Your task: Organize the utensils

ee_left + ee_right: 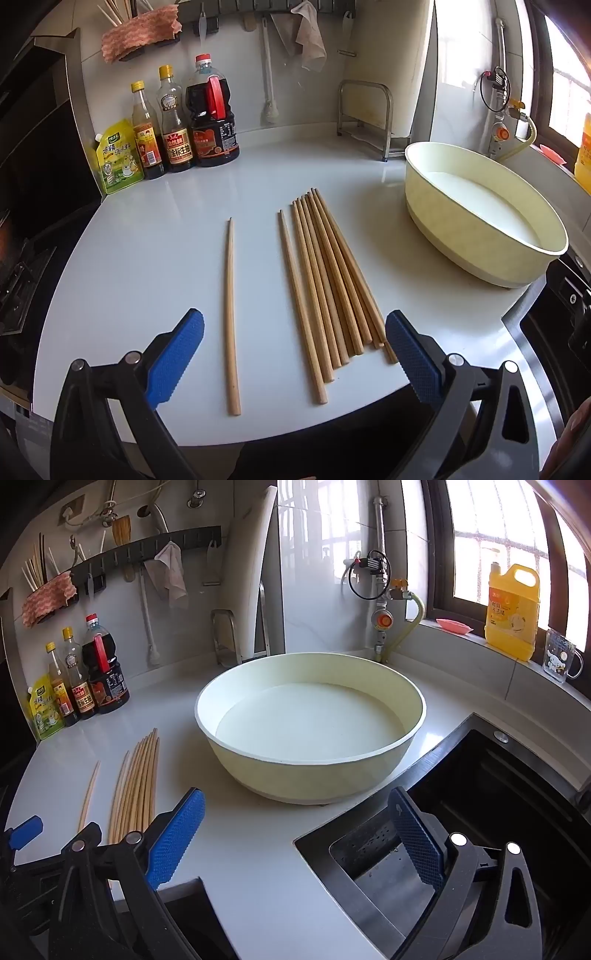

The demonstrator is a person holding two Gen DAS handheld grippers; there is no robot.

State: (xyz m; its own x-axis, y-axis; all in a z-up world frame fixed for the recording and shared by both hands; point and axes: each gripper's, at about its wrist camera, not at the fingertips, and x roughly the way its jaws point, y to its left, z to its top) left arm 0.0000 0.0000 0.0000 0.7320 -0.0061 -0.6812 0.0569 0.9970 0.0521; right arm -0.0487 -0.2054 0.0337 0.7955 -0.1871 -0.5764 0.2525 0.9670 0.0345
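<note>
A bundle of several wooden chopsticks (325, 280) lies side by side on the white counter (155, 258). One single chopstick (231, 314) lies apart to their left. My left gripper (295, 354) is open and empty, just in front of their near ends. The bundle (136, 786) and the single chopstick (88, 794) also show at the left of the right wrist view. My right gripper (295, 834) is open and empty, in front of a cream basin (310, 771), with one finger over the counter and the other over the sink. A wall holder (37, 576) holds more chopsticks.
The cream basin (461, 221) stands right of the chopsticks. Sauce bottles (177, 122) and a green pouch (116, 155) stand at the back left. A metal rack (365, 114) is at the back. A black sink (480, 812) lies right. A yellow detergent jug (513, 609) stands on the sill.
</note>
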